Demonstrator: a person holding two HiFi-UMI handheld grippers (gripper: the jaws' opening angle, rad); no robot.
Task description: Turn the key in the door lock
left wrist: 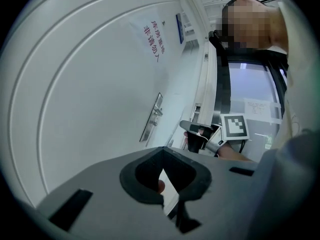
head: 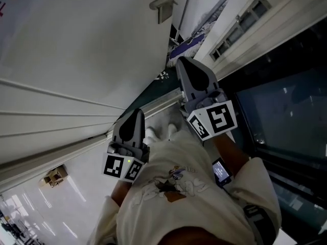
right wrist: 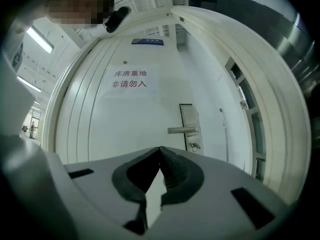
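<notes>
One white door [right wrist: 130, 119] fills most of every view, with red characters printed across its upper half [right wrist: 129, 79] and a small blue plate [right wrist: 147, 41] above them. In the head view a dark glazed panel [head: 286, 116] runs beside the door frame. Below it is the person's pale shirt [head: 184, 198] with a print on the chest.

The right gripper [right wrist: 160, 150] is held out level towards the door. Its jaws are closed tip to tip with nothing between them. From the head view it reaches further forward [head: 185, 65] than the other gripper, and its marker cube [head: 213, 119] sits above a wrist wearing a watch [head: 221, 171]. The left gripper [left wrist: 161, 150] hangs back close to the body [head: 137, 112]. Its jaw tips also meet and grip nothing, and its own marker cube [head: 122, 167] is turned towards the head camera. The left gripper view catches the right gripper [left wrist: 197, 131] out ahead, between it and the door frame.

A tall lock plate [right wrist: 188, 126] is mounted on the door, and a lever handle [right wrist: 181, 130] sticks out from it to the side. The key [right wrist: 195, 146] sits in the lock just under that handle, low on the plate. Both grippers are well apart from it, and neither touches the door.
</notes>
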